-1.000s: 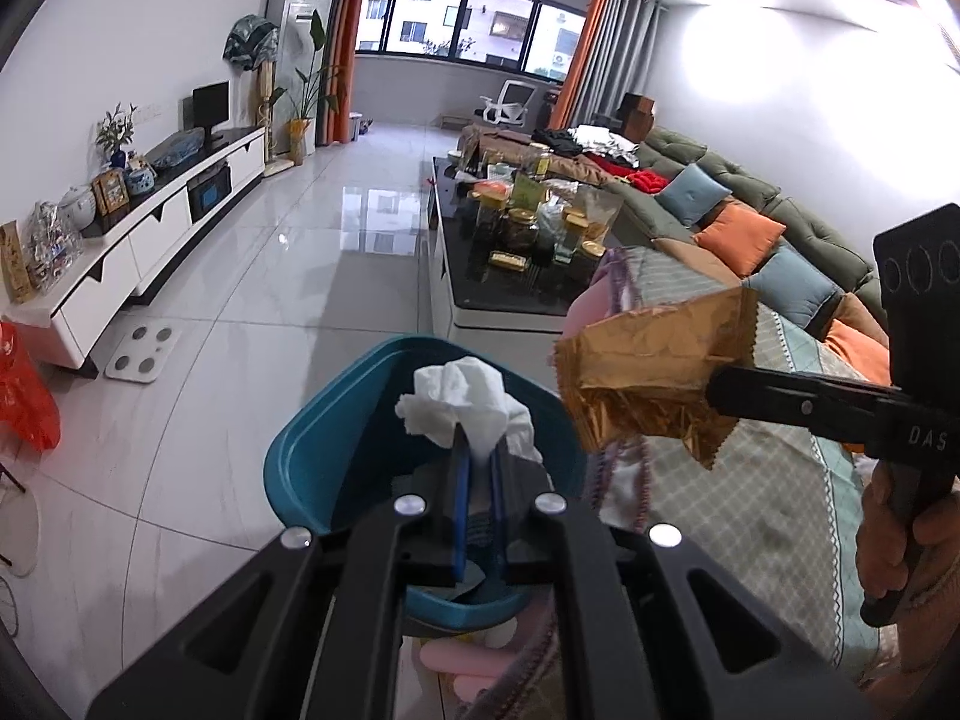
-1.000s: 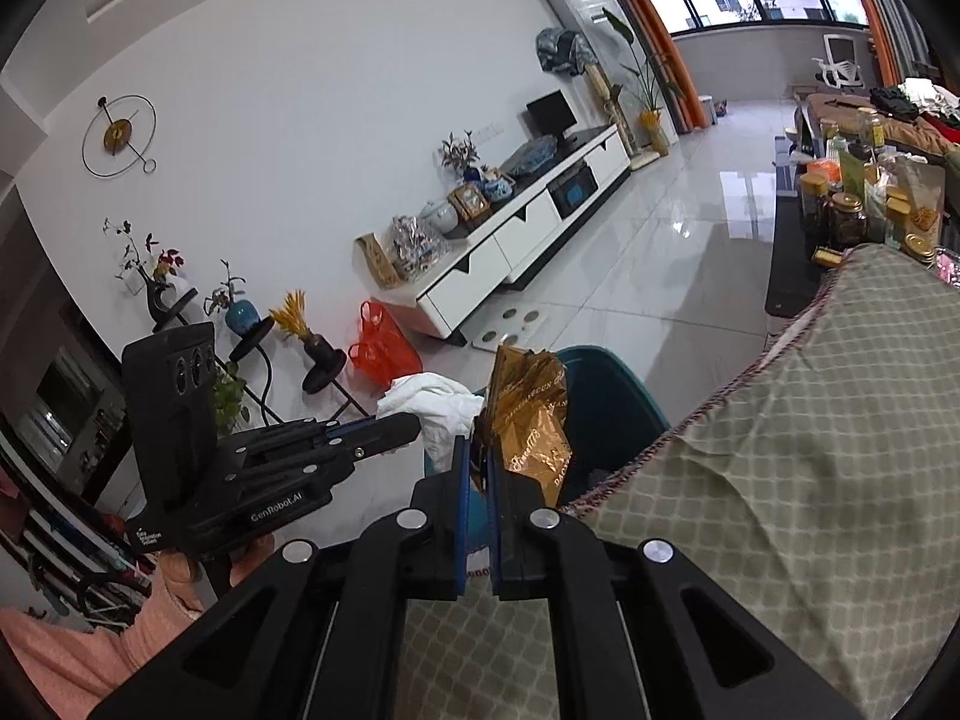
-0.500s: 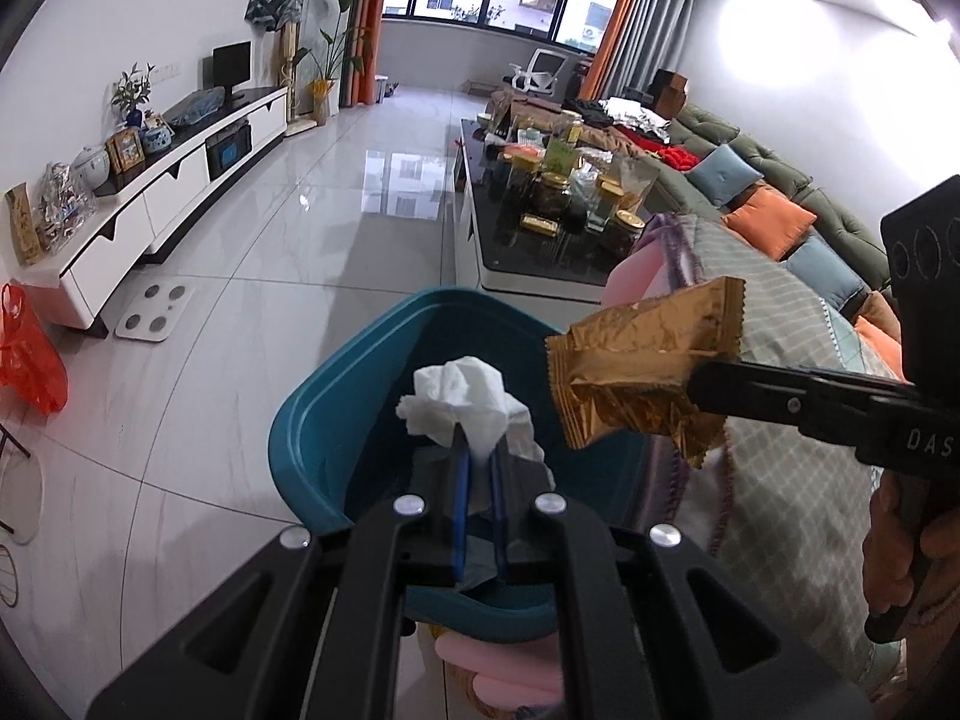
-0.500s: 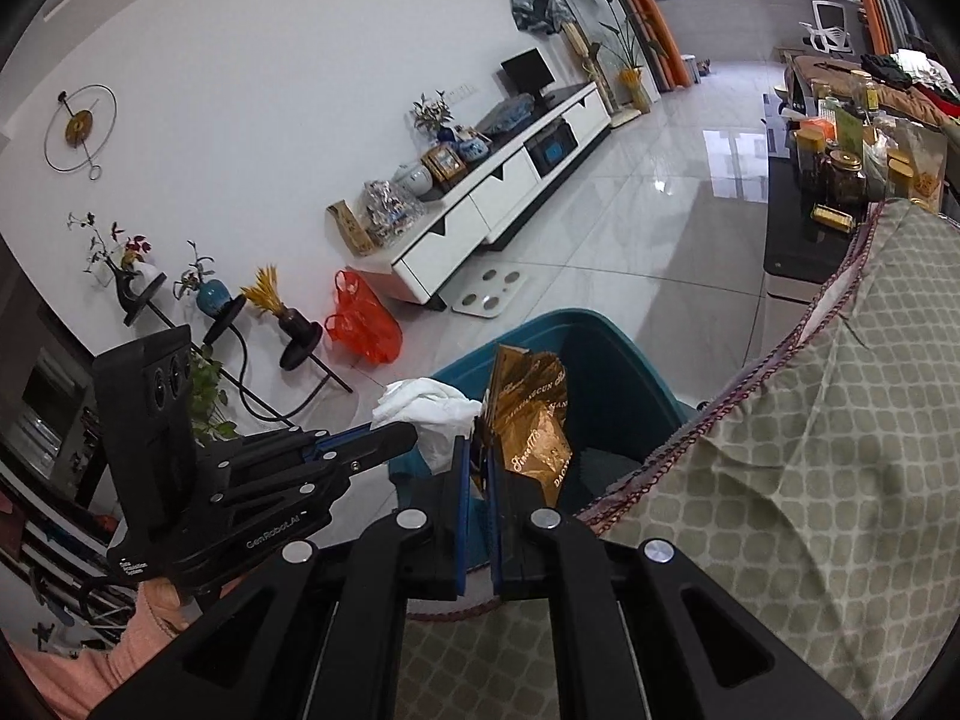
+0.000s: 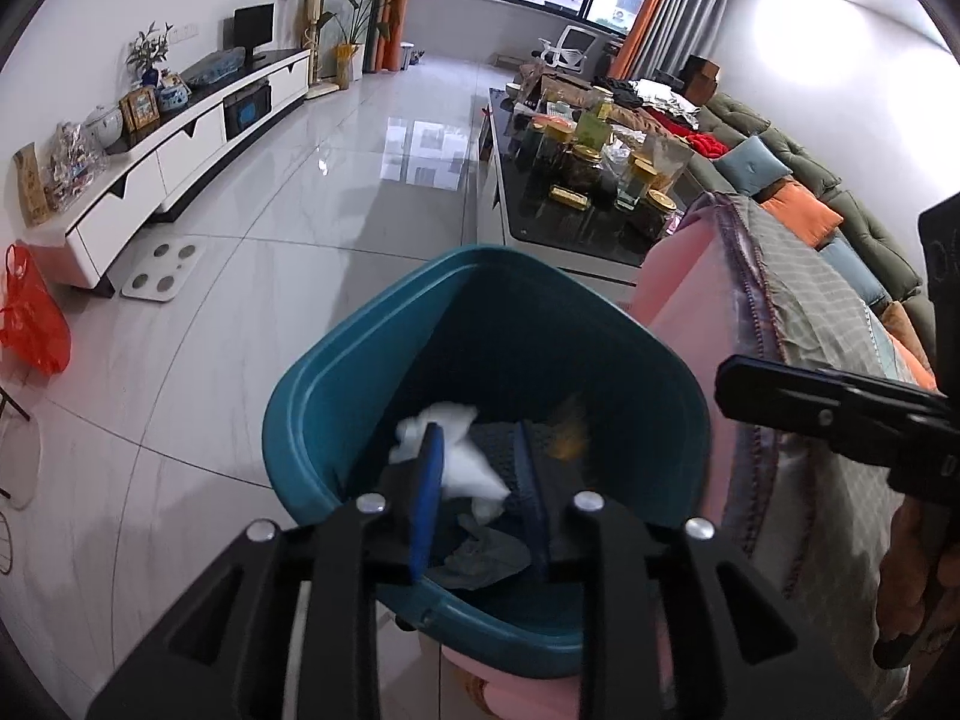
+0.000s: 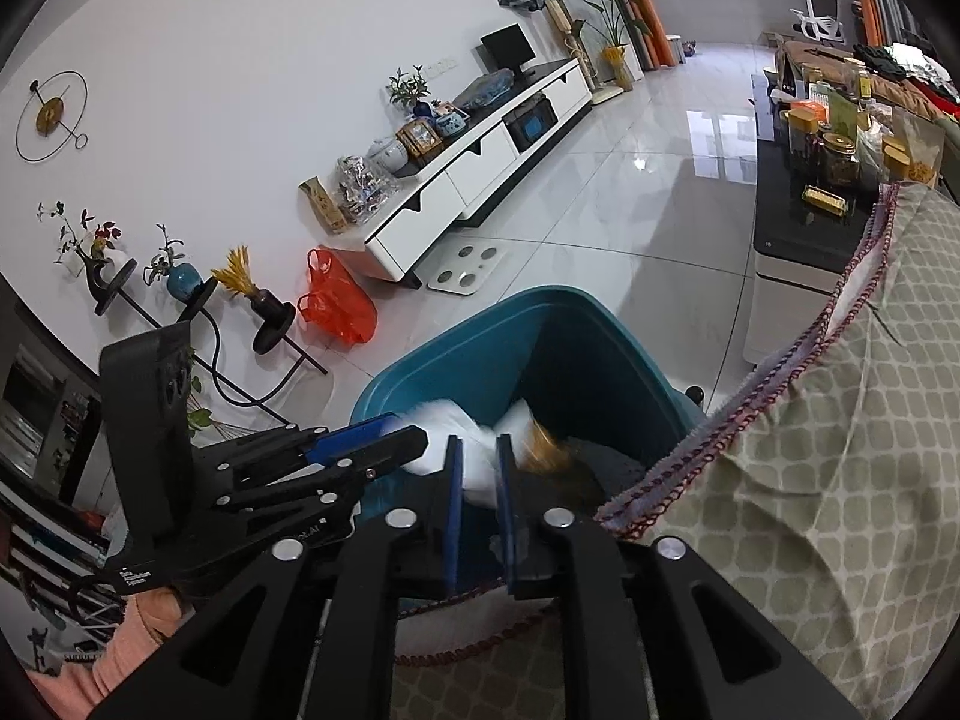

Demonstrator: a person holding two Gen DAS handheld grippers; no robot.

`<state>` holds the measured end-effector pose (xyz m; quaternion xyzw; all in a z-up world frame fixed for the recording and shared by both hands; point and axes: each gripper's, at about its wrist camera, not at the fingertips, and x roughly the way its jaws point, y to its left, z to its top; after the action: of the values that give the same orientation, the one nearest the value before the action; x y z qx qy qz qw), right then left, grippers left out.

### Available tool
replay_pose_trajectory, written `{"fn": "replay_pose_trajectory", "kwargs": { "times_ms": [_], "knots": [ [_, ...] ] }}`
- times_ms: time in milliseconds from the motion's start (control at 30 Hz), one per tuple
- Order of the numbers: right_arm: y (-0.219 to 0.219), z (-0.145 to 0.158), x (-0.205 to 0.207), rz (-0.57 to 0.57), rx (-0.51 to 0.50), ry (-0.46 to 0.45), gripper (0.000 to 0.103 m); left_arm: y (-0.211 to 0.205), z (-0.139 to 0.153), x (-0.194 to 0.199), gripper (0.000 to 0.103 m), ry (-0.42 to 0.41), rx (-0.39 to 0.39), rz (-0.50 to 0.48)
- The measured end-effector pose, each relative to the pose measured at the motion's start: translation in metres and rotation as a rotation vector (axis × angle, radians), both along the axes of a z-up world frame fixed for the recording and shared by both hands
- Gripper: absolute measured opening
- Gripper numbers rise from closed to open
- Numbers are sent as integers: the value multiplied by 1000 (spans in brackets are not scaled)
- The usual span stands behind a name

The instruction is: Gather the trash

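Observation:
A teal trash bin point(image 5: 360, 396) stands on the tiled floor beside the sofa; it also shows in the right wrist view point(image 6: 540, 324). My left gripper point(image 5: 480, 450) is open above the bin. A white crumpled tissue point(image 5: 456, 462) is blurred, falling inside the bin between the fingers. My right gripper point(image 6: 477, 456) is open over the bin's rim, seen from the left wrist as a dark arm point(image 5: 828, 414). A gold snack wrapper point(image 6: 540, 450) is blurred inside the bin, also seen in the left wrist view point(image 5: 570, 438). Grey scraps lie at the bin's bottom.
A sofa with a checked grey cover point(image 6: 840, 420) lies to the right of the bin. A black coffee table point(image 5: 576, 204) holds several jars. A white TV cabinet point(image 5: 180, 150), a white scale point(image 5: 162, 279) and an orange bag point(image 5: 30, 324) stand left.
Both grippers opened over the bin. The tissue left my left gripper and the gold wrapper left my right gripper; both dropped into the bin.

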<state>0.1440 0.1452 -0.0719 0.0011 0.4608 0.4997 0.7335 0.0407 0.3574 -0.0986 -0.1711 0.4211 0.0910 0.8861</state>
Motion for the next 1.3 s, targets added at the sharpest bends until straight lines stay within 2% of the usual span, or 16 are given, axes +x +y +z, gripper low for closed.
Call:
{"fn": "replay_pose_trajectory", "kwargs": {
  "times_ms": [167, 300, 433, 500, 600, 733, 833, 1033, 1167, 1300],
  "knots": [
    [-11, 5, -1, -9, 25, -1, 15, 0, 7, -5, 42, -31, -1, 21],
    [-32, 20, -9, -16, 62, -39, 26, -9, 29, -16, 52, -99, 37, 17],
    [-67, 47, -23, -29, 104, -116, 33, -38, 61, -34, 67, -215, 66, -49],
    [-90, 59, -31, -51, 112, -161, 43, -58, 73, -40, 71, -260, 93, -95],
    [-122, 73, -39, -96, 118, -209, 48, -97, 86, -47, 72, -310, 112, -199],
    [-181, 86, -49, -191, 123, -249, 50, -167, 94, -53, 76, -372, 76, -402],
    [-230, 89, -58, -271, 116, -262, 52, -215, 93, -55, 76, -389, 57, -544],
    [-322, 86, -75, -443, 78, -279, 54, -307, 81, -53, 76, -359, -3, -792],
    [-371, 75, -82, -559, 61, -259, 54, -351, 67, -55, 76, -323, -31, -912],
    [-412, 62, -88, -658, 55, -231, 54, -381, 53, -51, 76, -271, -68, -985]
  ]
}}
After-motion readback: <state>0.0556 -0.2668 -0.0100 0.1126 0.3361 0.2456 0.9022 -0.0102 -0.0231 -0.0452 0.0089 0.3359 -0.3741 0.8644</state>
